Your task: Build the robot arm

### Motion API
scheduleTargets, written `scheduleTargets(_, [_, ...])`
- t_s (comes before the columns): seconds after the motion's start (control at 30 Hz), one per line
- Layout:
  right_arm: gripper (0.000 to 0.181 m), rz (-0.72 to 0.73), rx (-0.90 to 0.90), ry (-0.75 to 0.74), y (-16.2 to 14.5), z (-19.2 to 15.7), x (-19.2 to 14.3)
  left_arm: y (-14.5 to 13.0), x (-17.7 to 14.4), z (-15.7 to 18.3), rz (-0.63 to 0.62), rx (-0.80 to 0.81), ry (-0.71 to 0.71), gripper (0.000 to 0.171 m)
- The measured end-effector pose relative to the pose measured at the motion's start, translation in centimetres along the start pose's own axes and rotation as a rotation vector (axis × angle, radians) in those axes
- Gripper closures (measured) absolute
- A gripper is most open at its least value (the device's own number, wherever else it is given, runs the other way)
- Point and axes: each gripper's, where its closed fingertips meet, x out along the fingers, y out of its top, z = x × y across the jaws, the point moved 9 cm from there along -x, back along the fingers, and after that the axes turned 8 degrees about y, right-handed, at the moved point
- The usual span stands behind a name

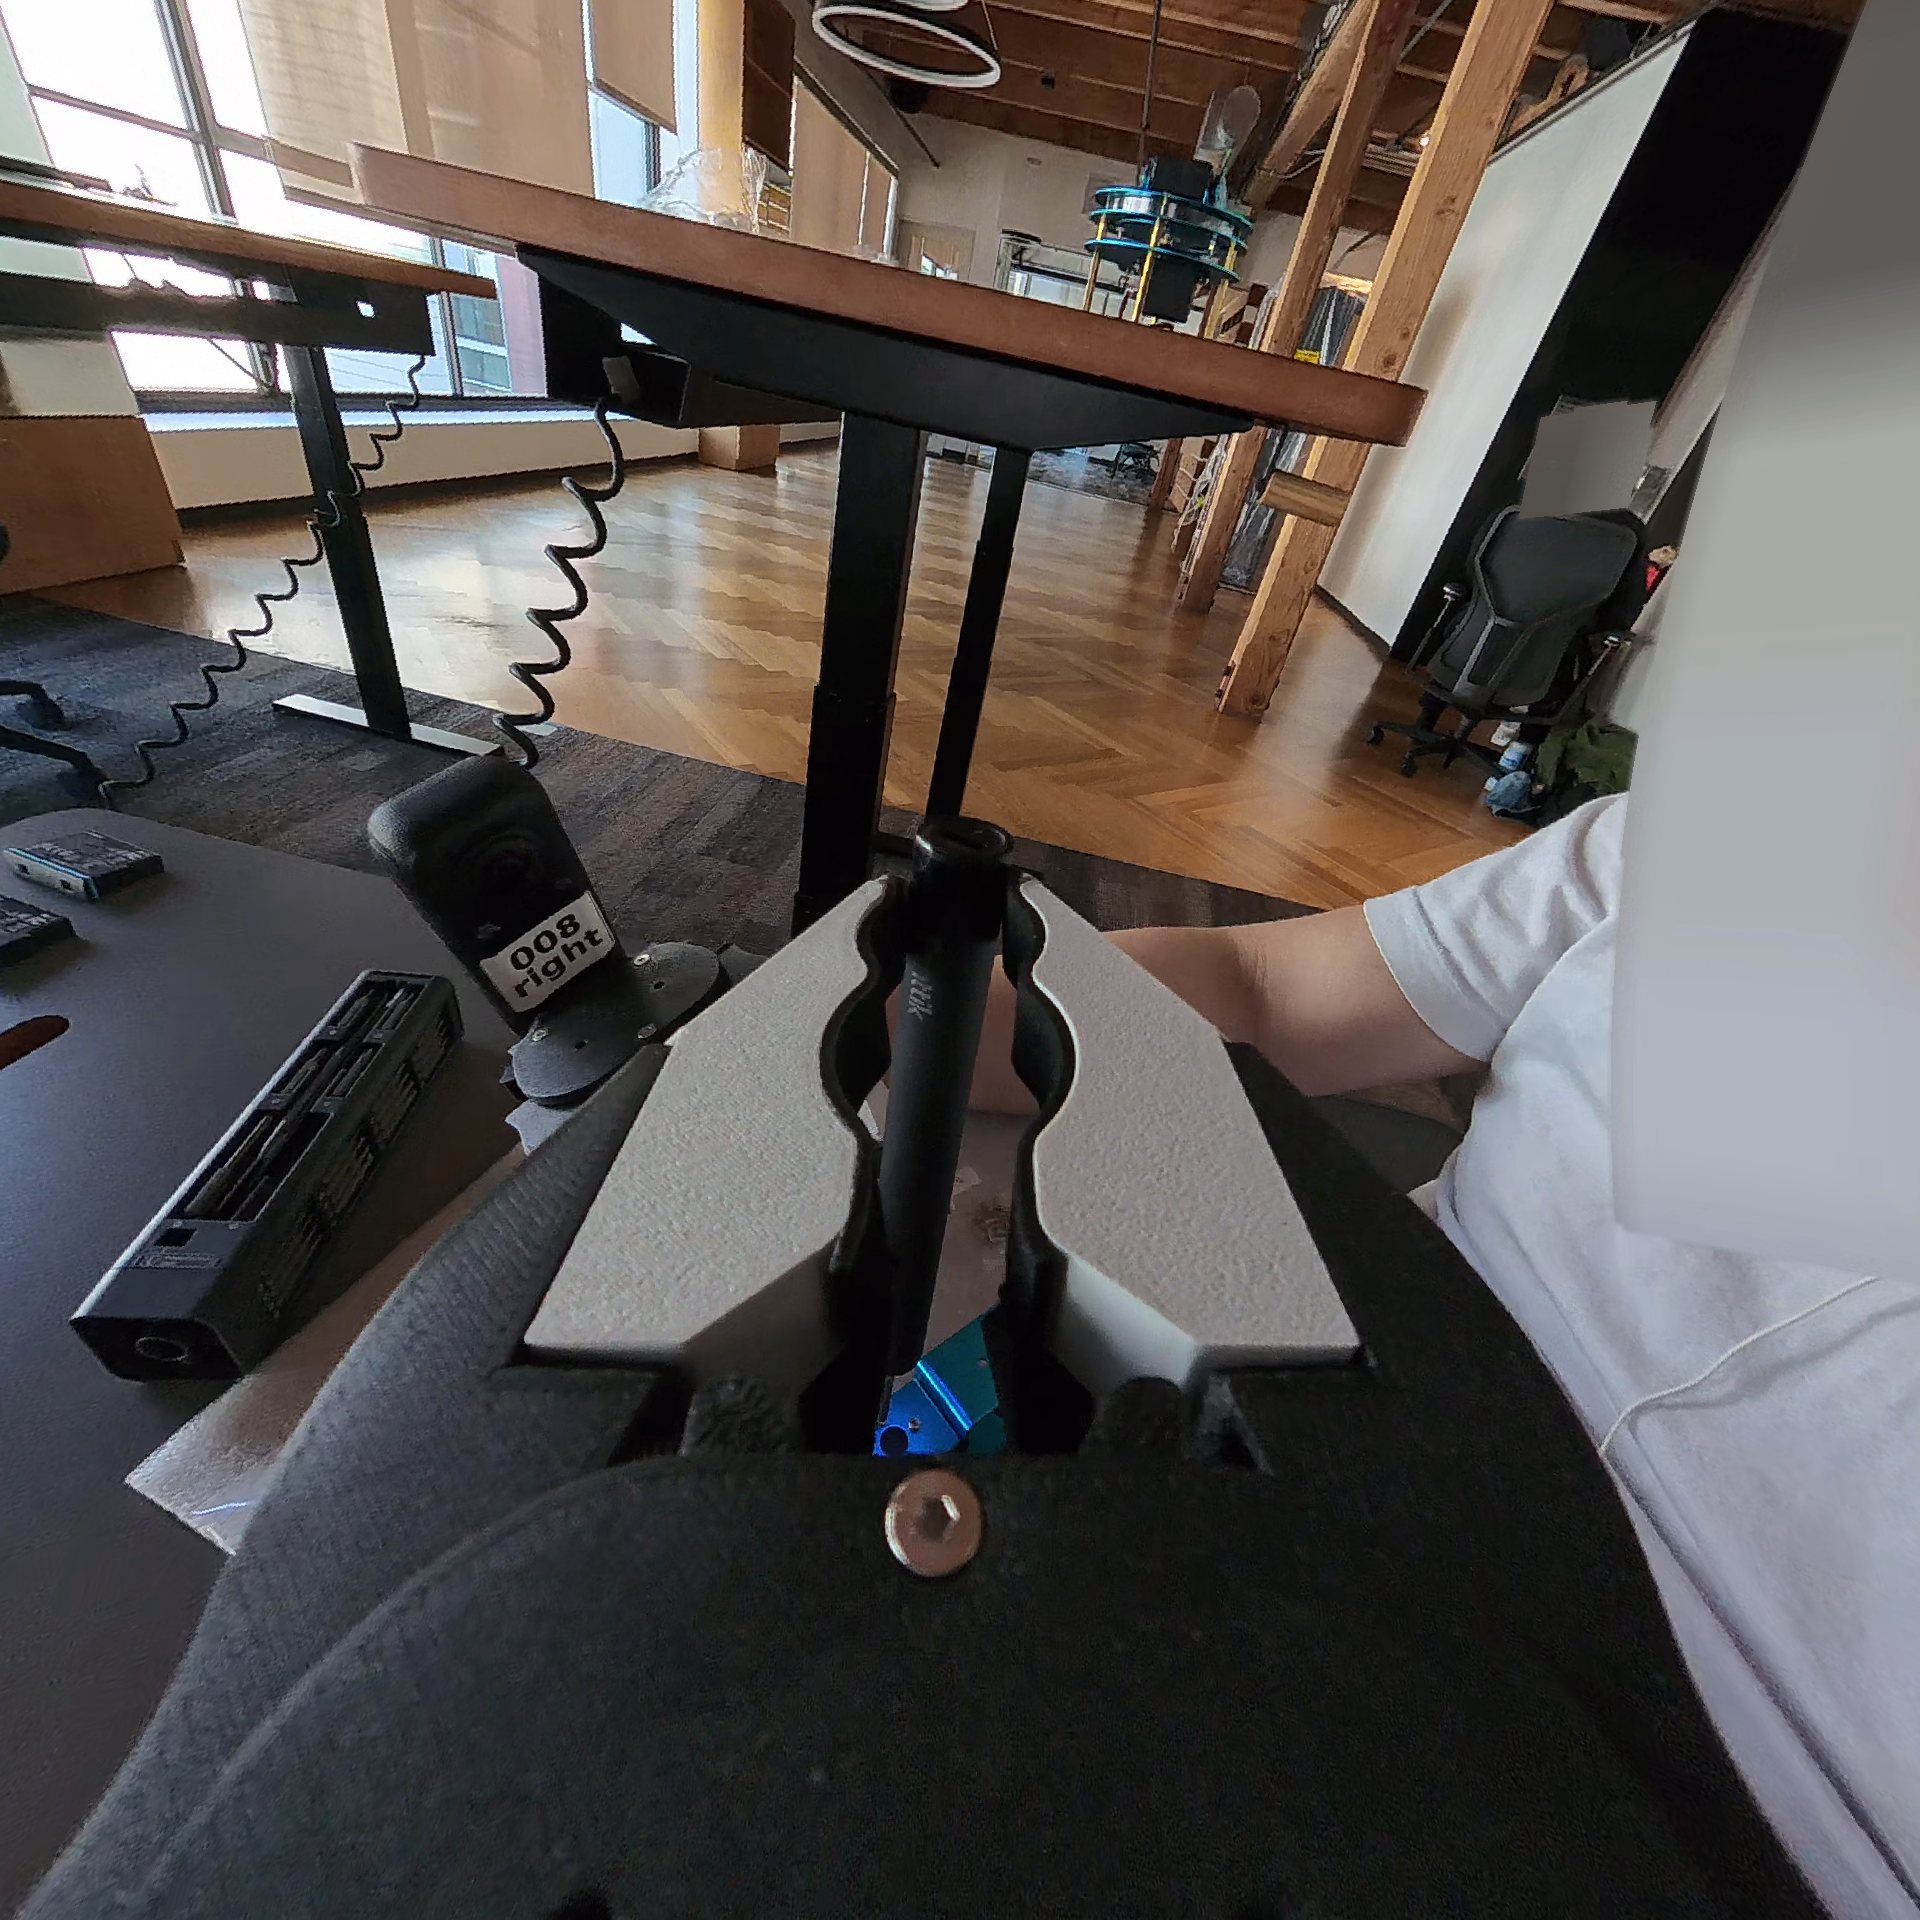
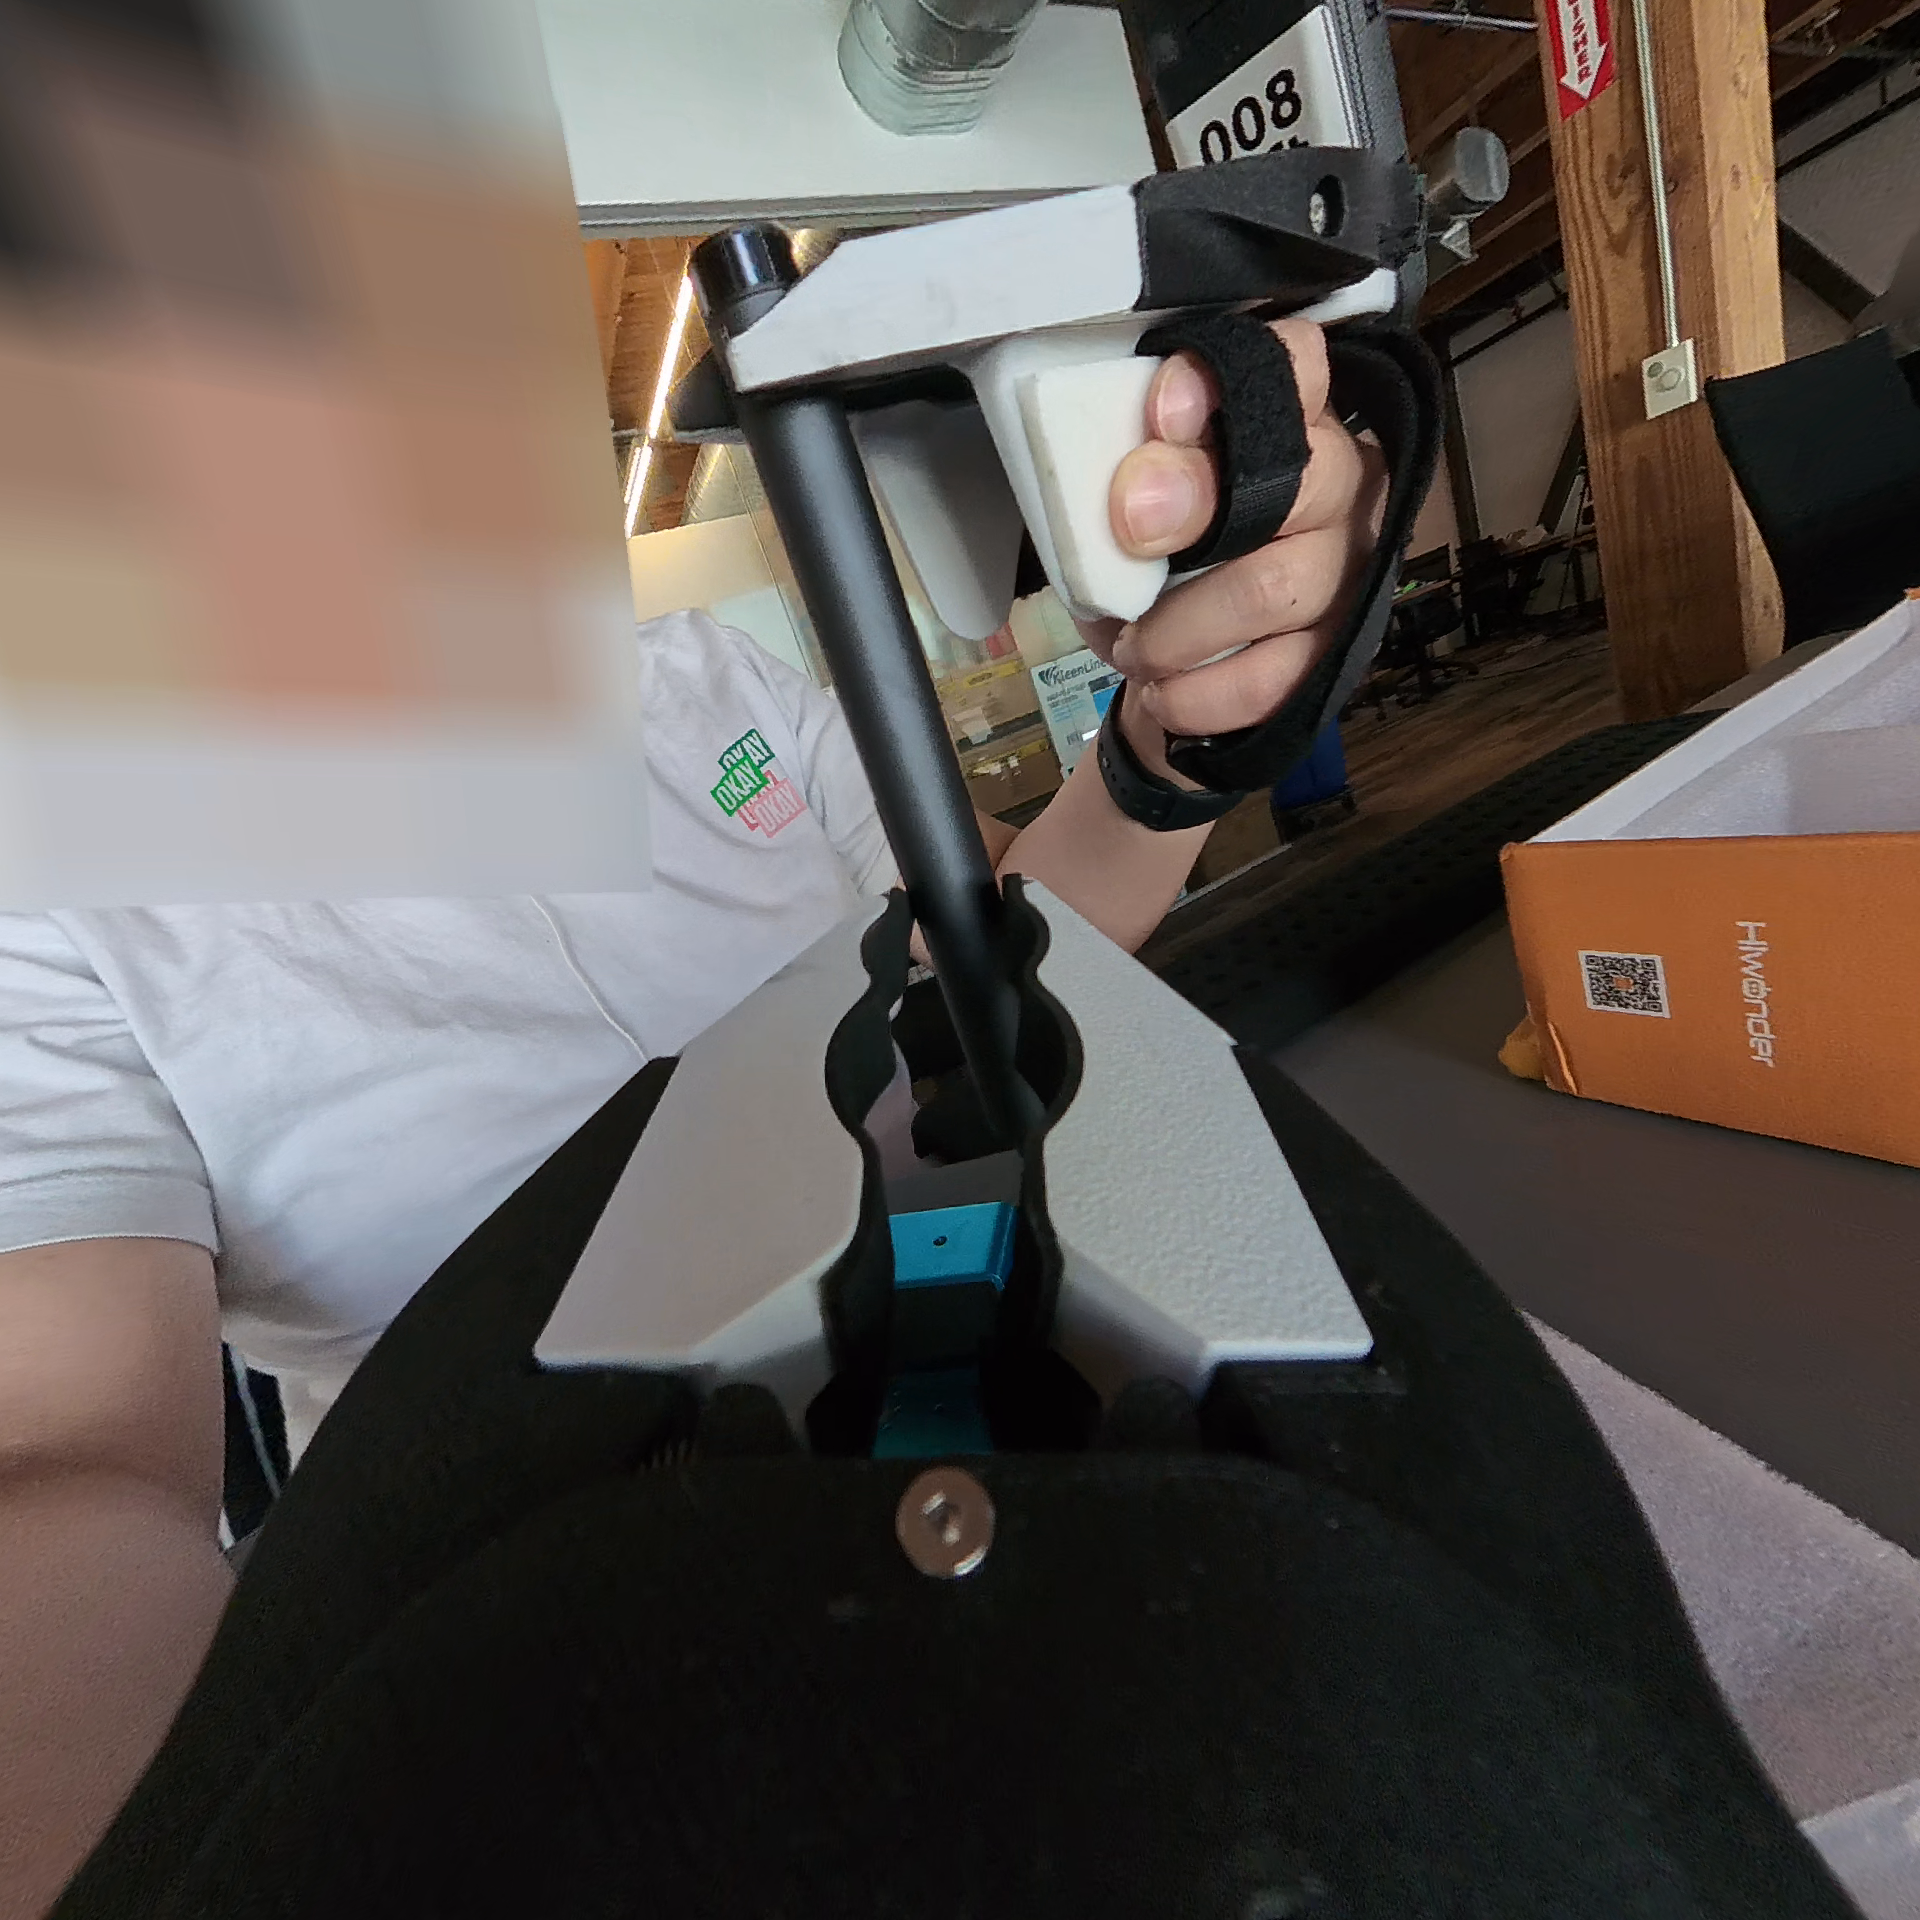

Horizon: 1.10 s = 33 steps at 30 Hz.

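My left gripper is shut on a black cylindrical screwdriver handle that stands nearly upright between its white fingers. A blue metal bracket shows below the handle. In the right wrist view my right gripper is shut on the blue metal bracket. The black screwdriver slants down from above into the gap at its fingertips. The left gripper holds the tool near its top, with a hand on its white trigger. The right gripper's black camera housing shows at the left.
A black bit case and small black packs lie on the dark table. White foam sheet lies under the work. An open orange box stands at right. A person in a white T-shirt sits close. A wooden desk stands beyond. The gap from one gripper's tips to the other's is roughly 9 centimetres.
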Motion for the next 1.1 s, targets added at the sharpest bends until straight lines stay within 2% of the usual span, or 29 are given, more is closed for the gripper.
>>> scheduleTargets(0.63, [0.166,0.024,-0.057,-0.036,-0.3,-0.2,-0.2,0.0,0.6,-1.1,-0.005,-0.076,-0.054,0.154])
scheduleTargets(0.87, [0.165,0.071,0.029,0.014,-0.6,0.1,-0.5,0.0,0.6,-1.1,-0.011,-0.069,-0.065,0.154])
scheduleTargets(1.1, [0.165,0.065,0.028,0.006,-0.6,-0.1,-0.7,0.0,0.6,-1.0,-0.011,-0.066,-0.076,0.154])
